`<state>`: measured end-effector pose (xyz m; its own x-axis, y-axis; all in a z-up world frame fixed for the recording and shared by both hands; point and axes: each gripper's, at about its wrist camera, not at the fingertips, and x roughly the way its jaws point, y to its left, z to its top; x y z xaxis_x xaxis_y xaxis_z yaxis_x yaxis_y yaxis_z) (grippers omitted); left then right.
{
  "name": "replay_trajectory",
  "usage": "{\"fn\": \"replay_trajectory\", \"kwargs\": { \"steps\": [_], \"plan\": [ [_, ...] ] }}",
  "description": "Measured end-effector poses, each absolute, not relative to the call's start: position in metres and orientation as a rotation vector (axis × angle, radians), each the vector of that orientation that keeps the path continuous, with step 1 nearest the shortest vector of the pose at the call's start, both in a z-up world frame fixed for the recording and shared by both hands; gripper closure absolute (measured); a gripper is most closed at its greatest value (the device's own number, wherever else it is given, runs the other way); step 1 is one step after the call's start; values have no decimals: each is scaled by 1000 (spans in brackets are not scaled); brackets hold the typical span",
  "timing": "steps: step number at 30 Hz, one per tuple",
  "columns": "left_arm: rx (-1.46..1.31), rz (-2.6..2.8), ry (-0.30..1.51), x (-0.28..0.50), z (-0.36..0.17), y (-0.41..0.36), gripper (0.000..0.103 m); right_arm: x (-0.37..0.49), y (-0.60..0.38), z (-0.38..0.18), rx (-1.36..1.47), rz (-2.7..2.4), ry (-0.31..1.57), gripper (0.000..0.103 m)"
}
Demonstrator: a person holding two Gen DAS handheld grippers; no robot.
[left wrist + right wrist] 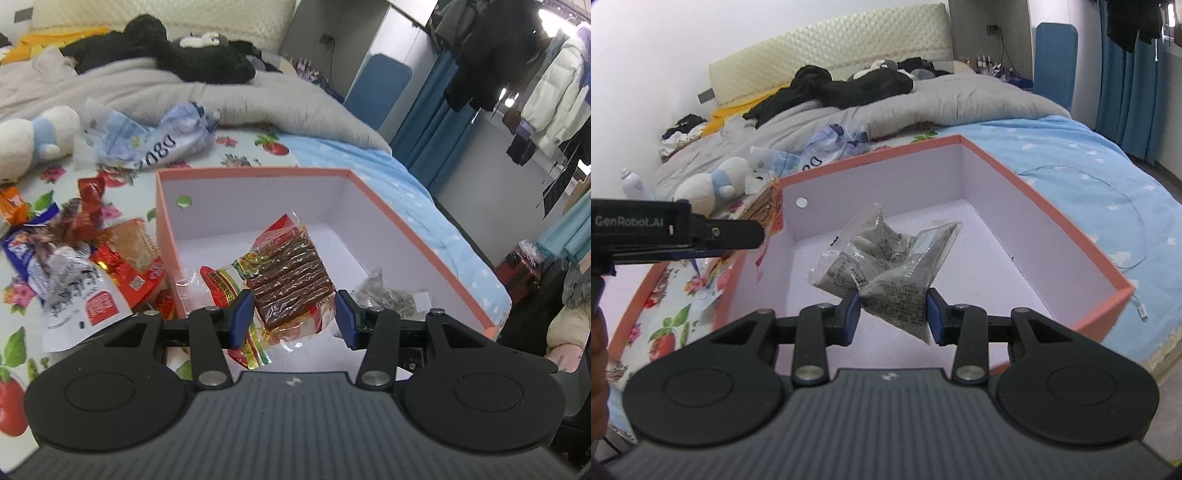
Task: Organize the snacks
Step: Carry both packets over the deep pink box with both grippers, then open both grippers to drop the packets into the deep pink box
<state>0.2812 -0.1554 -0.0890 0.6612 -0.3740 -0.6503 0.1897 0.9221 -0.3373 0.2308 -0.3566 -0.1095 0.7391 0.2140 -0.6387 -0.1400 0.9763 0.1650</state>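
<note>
On the bed: a pink-rimmed box (388, 206) with white walls sits open on a flowered sheet (22, 295).
Left hand-held gripper (294, 318): blue pads closed on a clear packet of brown ridged bars (291, 273) with a red and yellow printed end; the print is too small to read. The packet hangs over the box floor.
Right hand-held gripper (891, 314): clamped on a bundle of clear bags of grey bits (886, 266), held above the box (1034, 206); black print on the bags is not legible.
Writing: "GenRobot.AI" in pale letters on the side of the left hand-held gripper (713, 236), seen from the right wrist.
Outside the box: a heap of snack wrappers (92, 266) at its left wall.
Farther back: a crumpled blue-and-white bag (159, 140) printed with large characters, partly readable as "D80", and a white plush toy (33, 136).
</note>
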Motion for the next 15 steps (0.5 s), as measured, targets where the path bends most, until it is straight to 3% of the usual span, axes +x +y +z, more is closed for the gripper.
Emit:
{"fn": "replay_trajectory", "kwargs": {
  "steps": [8,12,15],
  "plan": [
    [-276,-328,845,317,-108,-156,48,265,-359,-130,126,187,767,60],
    [-239,-316,846,321,-110,-159,37,274,-360,-134,141,176,787,55],
    [-249,-315,843,319,-109,-156,37,273,-356,-132,115,174,777,54]
  ]
}}
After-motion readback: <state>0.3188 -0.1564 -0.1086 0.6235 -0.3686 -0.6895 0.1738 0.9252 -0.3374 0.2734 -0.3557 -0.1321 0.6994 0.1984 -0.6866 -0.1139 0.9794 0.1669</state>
